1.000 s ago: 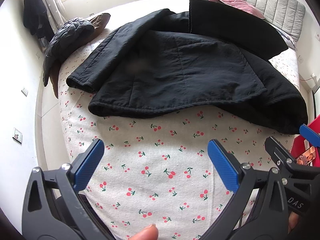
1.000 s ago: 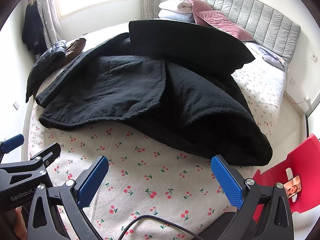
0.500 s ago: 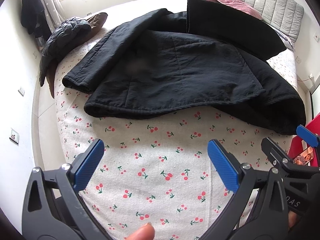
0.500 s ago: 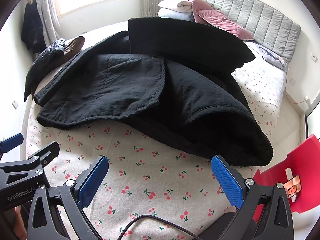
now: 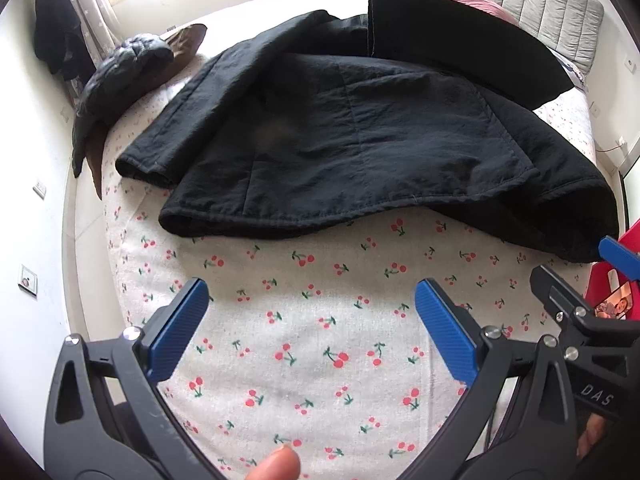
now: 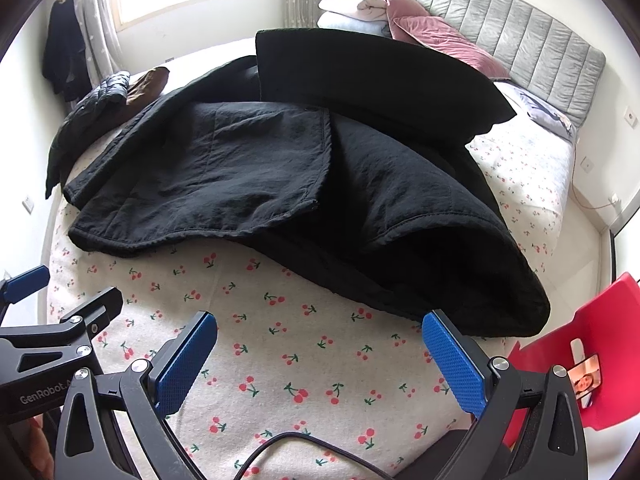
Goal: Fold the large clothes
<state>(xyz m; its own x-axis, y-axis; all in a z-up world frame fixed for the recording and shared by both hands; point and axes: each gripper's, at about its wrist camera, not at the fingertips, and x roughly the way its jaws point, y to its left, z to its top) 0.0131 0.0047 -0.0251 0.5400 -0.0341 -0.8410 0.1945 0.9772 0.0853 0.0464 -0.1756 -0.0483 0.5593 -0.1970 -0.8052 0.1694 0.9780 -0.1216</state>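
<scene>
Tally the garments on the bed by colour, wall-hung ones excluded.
Black: 3 – coat, folded piece lying on its upper part, puffer jacket at the far left edge.
Brown: 1 – garment beside the puffer.
Pink: 1 – item by the headboard; could be bedding.
White: 1 – folded stack by the headboard; piece count unclear.
Total: 6

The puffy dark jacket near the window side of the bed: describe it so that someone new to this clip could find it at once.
Start from the bed with the cherry-print sheet. The big black coat fills its middle. At the far left corner, toward the curtains, lies the quilted jacket against a brown garment. It alone has shiny, ribbed padding.
</scene>
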